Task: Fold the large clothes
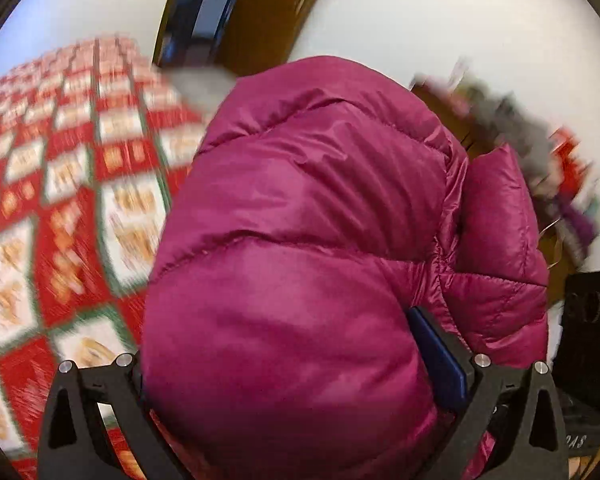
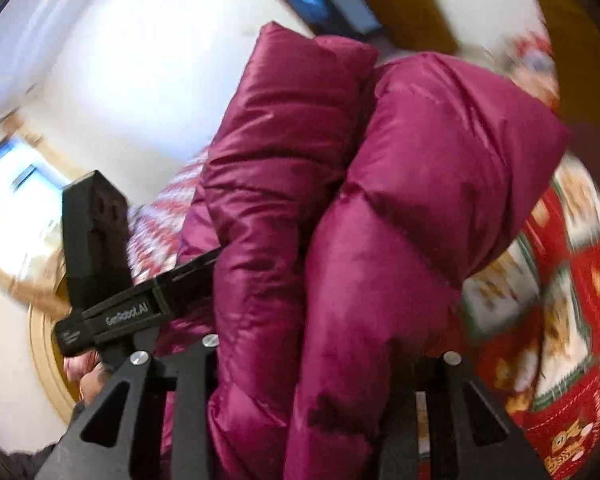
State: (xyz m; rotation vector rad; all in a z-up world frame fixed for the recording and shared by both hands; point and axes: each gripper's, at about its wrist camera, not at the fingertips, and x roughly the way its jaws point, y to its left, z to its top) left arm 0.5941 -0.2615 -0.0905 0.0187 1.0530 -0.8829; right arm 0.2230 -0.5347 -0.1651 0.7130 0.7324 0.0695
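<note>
A magenta quilted puffer jacket (image 1: 308, 208) fills the left wrist view, bunched into a thick bundle held up off the bed. My left gripper (image 1: 296, 364) is shut on the jacket; one blue pad (image 1: 440, 360) shows at its right, the other finger is buried in fabric. In the right wrist view the jacket (image 2: 380, 208) hangs folded in two thick rolls. My right gripper (image 2: 312, 380) is shut on it, its fingertips hidden by fabric. The left gripper's black body (image 2: 116, 280) shows at the left, reaching into the jacket.
A red, white and green patterned bedspread (image 1: 72, 200) lies below, also in the right wrist view (image 2: 560, 320). A brown door frame (image 1: 256, 12) and white walls stand behind. Cluttered items (image 1: 540, 152) and a dark box (image 1: 592, 320) are at right. Background is motion-blurred.
</note>
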